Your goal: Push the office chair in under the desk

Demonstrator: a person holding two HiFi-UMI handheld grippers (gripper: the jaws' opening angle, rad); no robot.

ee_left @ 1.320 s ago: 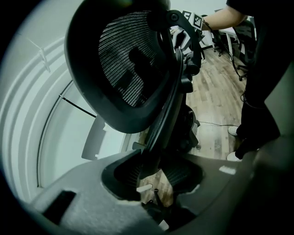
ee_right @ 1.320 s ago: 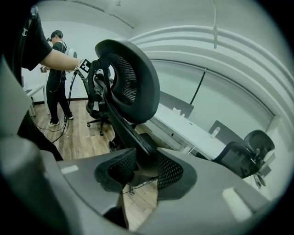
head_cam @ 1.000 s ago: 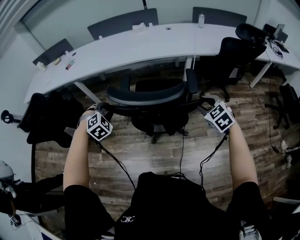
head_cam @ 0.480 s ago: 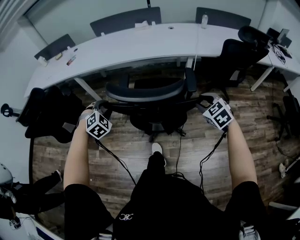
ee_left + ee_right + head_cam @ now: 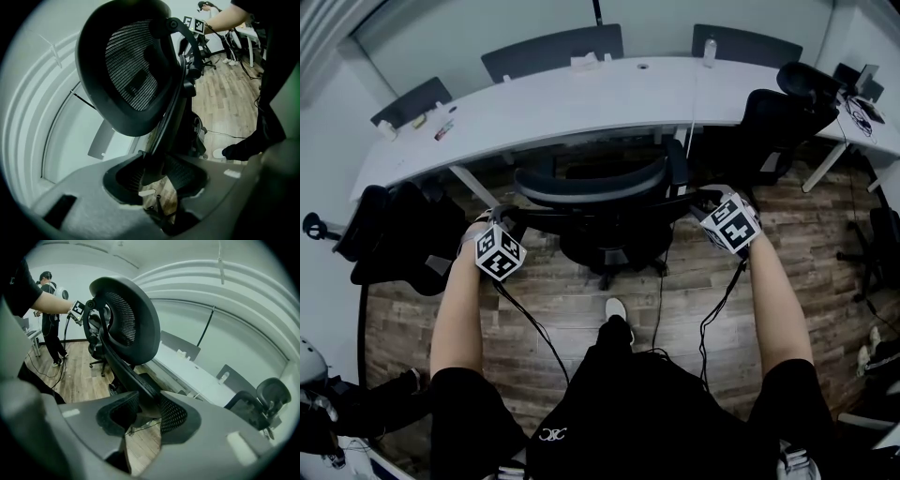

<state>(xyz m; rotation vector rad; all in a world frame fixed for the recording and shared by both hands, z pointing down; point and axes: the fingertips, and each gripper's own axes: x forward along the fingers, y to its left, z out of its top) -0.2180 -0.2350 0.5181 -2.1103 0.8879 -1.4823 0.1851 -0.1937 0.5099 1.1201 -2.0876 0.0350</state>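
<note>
Wood-plank flooring (image 5: 581, 309) runs up to a long, curved white desk (image 5: 581, 98) set against pale walls.

**Step in hand:** the push itself, judged partway done. The office chair (image 5: 600, 202) stands with its back to the person and its seat towards the desk. The seat front is about level with the desk edge, and the backrest (image 5: 131, 70) is well short of it.

**Grip:** the left gripper (image 5: 157, 176) is closed on the dark frame bar at one end of the chair back, and the bar fills the gap between its jaws. The right gripper (image 5: 145, 411) is clamped the same way on the opposite end. Neither set of jaws is fully together, since the bar holds them apart.

**Materials and shapes:**
- The backrest is an oval of black mesh inside a smooth moulded rim, carried on a curved spine.
- The pads (image 5: 176, 416) are dark and finely ribbed, set in matte grey housings.
- The desk top looks smooth and hard.
- The planks are flat, so the wheeled base (image 5: 609, 258) should roll freely.

**Next move:** even forward pressure from both sides, so the chair tracks straight ahead of the jaws and does not swivel. Two things want watching:
- The armrest (image 5: 677, 159) beyond the right jaws must clear the underside of the desk.
- The slanted desk leg (image 5: 473, 183) stands ahead of the left jaws.
</note>
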